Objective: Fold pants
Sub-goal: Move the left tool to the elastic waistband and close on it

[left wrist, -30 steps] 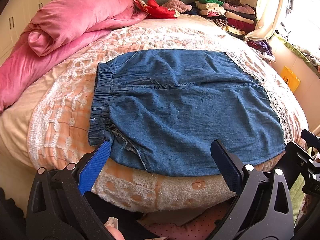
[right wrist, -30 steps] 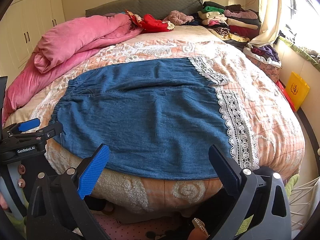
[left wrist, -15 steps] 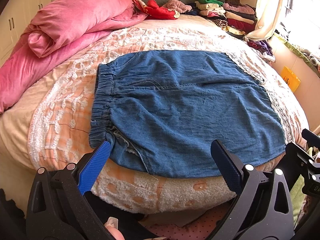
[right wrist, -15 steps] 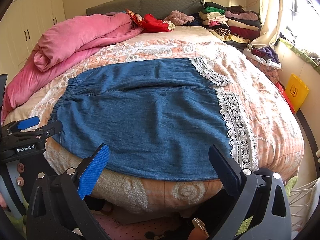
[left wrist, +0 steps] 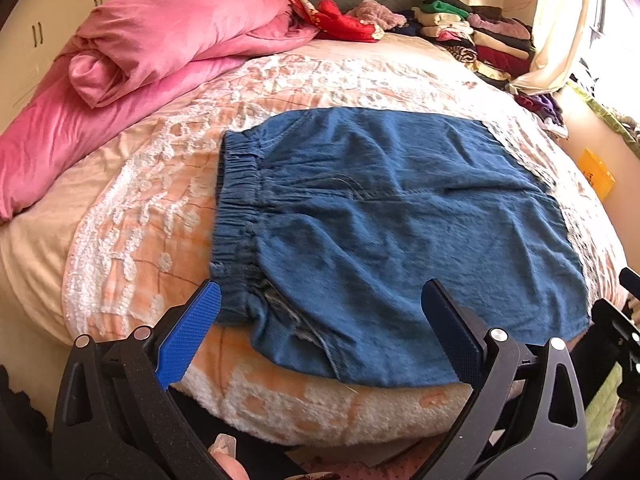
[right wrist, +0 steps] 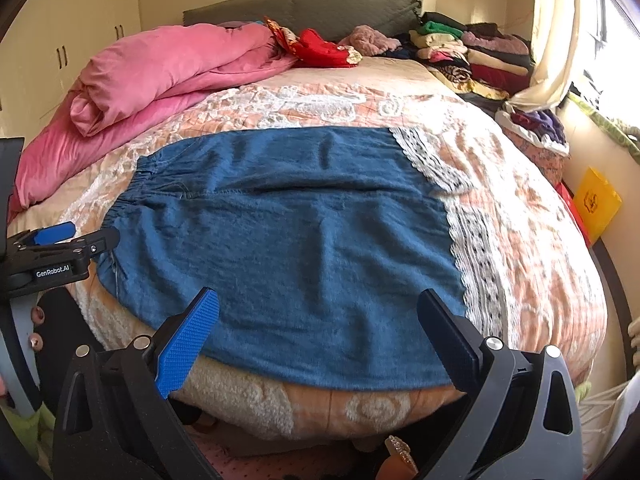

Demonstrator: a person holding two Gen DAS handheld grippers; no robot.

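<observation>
The left gripper (left wrist: 320, 320) has edged forward, its blue pad now at the pants (left wrist: 400, 232) waistband corner.

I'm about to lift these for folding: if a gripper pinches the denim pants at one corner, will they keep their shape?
Probably not. The pants lie flat, softly creased, following the bed, so they would likely drape. The elastic waistband is gathered and may bunch. They look light.

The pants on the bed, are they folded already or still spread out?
Spread flat. The pants lie across the bed, waistband at one side, lace hems at the other; both grippers hang open, touching nothing.
</observation>
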